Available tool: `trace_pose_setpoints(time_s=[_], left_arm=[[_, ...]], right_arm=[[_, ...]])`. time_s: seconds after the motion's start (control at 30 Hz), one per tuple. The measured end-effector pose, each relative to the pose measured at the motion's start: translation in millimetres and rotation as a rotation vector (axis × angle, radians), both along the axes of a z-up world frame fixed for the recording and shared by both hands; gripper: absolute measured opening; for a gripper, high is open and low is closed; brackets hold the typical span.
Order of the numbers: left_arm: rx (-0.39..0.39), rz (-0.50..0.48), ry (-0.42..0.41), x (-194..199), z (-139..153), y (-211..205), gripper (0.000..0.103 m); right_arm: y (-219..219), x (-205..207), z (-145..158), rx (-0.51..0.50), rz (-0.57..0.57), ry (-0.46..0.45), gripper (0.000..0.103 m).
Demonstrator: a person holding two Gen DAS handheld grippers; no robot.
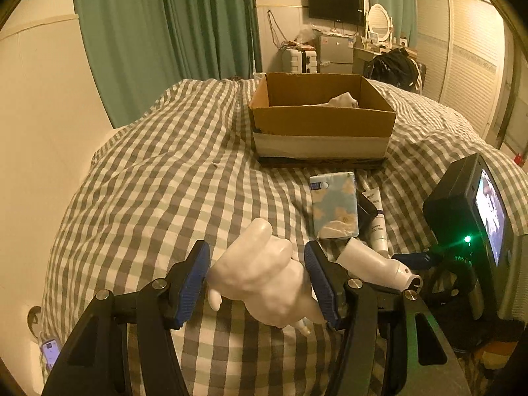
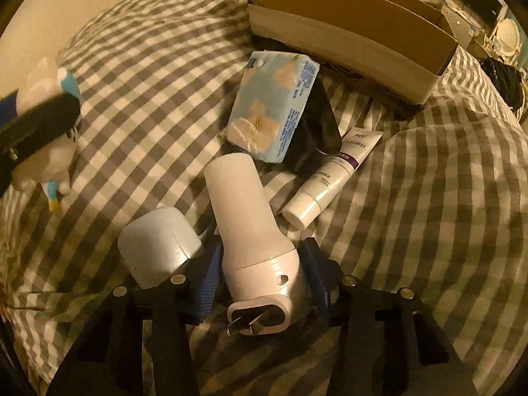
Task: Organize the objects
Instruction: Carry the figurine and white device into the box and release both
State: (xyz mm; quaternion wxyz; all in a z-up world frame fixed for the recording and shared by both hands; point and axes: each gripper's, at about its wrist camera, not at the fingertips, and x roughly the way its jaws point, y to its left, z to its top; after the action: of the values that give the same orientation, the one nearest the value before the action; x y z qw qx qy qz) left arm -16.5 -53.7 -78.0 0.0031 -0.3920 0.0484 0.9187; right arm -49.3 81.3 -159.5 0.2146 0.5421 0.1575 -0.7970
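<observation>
My left gripper (image 1: 257, 283) is shut on a white plush toy (image 1: 264, 283), held just above the checked bedspread; it shows at the left of the right wrist view (image 2: 43, 132). My right gripper (image 2: 260, 274) is closed around a white plug-in device (image 2: 250, 231) that lies on the bed; the same device shows in the left wrist view (image 1: 373, 264). An open cardboard box (image 1: 323, 122) stands further back on the bed with a white item (image 1: 343, 100) inside. A blue tissue pack (image 2: 274, 112), a white tube (image 2: 330, 178) and a black object (image 2: 320, 132) lie before the box (image 2: 346, 23).
A white rounded object (image 2: 158, 244) lies beside my right gripper's left finger. The checked bedspread (image 1: 148, 171) slopes away to the left. Green curtains (image 1: 158, 33), a wall screen, a small fridge and a wardrobe stand beyond the bed. A phone (image 1: 51, 353) lies at the lower left.
</observation>
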Motion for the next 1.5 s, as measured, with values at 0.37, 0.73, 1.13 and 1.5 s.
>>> trace_pose_setpoints(time_s=[0.37, 0.73, 1.13, 1.5], left_arm=[[0.022, -0.002, 0.011, -4.2, 9.2, -1.3, 0.061], [0.001, -0.031, 0.105, -57.6, 63.4, 12.2, 0.061], [0.01, -0.052, 0.164, -189.3, 110.9, 26.6, 0.061], [0.08, -0.122, 0.098, -293.7, 68.3, 40.9, 0.061]], right_arm=[[17.3, 11.3, 54.9, -0.109, -0.009, 0.116, 0.047], [30.3, -26.5, 155.2, -0.176, -0.031, 0.3, 0.047], [19.0, -131.4, 231.1, -0.185, -0.04, 0.424, 0.047], [34.4, -235.8, 188.7, -0.269, -0.115, 0.313, 0.047]])
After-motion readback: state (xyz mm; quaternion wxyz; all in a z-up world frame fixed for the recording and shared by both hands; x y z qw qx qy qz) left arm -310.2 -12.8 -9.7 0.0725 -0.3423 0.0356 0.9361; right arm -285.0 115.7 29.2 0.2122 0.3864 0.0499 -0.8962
